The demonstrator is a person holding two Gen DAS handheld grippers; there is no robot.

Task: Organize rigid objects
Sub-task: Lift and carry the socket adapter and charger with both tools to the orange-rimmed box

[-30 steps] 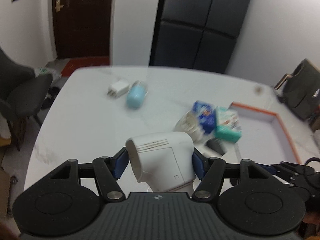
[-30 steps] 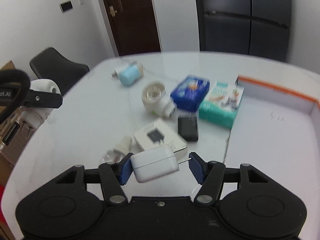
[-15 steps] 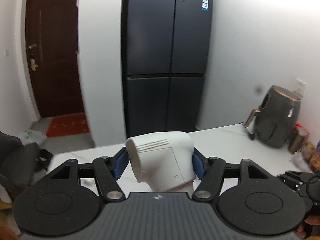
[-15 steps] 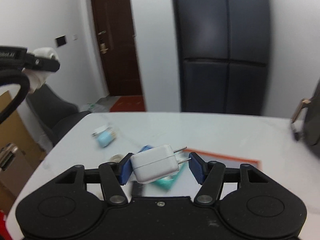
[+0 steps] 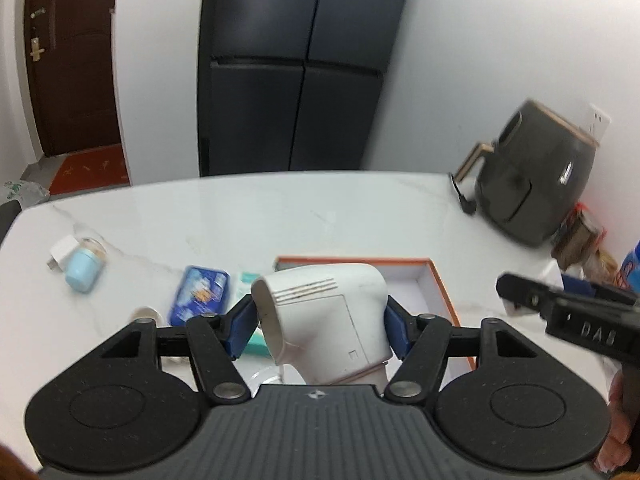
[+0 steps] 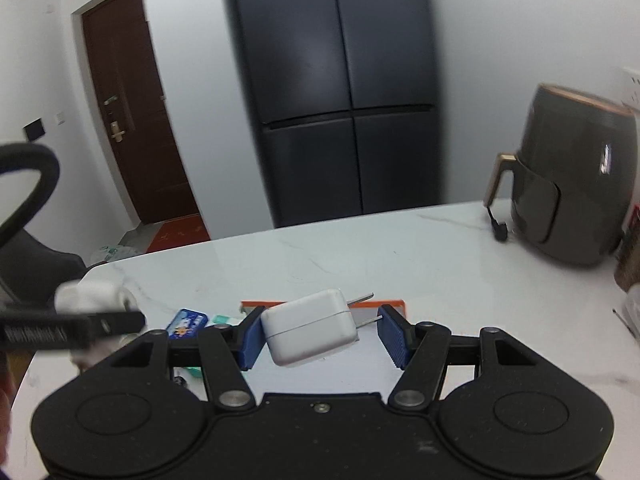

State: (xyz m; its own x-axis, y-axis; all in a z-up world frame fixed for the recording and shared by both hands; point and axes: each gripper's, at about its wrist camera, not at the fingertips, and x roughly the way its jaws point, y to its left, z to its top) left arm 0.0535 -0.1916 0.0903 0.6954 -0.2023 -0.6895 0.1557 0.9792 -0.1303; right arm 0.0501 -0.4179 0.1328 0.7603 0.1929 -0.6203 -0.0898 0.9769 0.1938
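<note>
The left gripper [image 5: 320, 320] is holding a white elbow-shaped plastic piece [image 5: 324, 328]; the blue fingers [image 5: 239, 326] are pressing on both of its sides, and it is hanging above the worktop [image 5: 280, 216]. The right gripper [image 6: 318, 330] is carrying a white charger [image 6: 310, 330] with two metal pins. The charger is leaning against the left blue finger [image 6: 250, 334], while its pins are pointing toward the right finger; I cannot tell if the pins are touching that finger.

Just behind both grippers an open box with an orange rim [image 5: 440, 284] is lying on the worktop. To the left of the box a teal packet [image 5: 246, 280] and a blue packet [image 5: 200, 294] are lying side by side, and a round white thing [image 5: 146, 314] is showing partly beside the blue packet. Farther left, well apart from them, a light blue cylinder [image 5: 84, 274] is lying just beside a small white plug [image 5: 62, 254].

At the far right edge of the worktop a dark air fryer [image 6: 576, 184] is standing. Behind the worktop a dark fridge [image 5: 300, 68] is standing against the wall, with a brown door [image 6: 136, 120] to its left.
</note>
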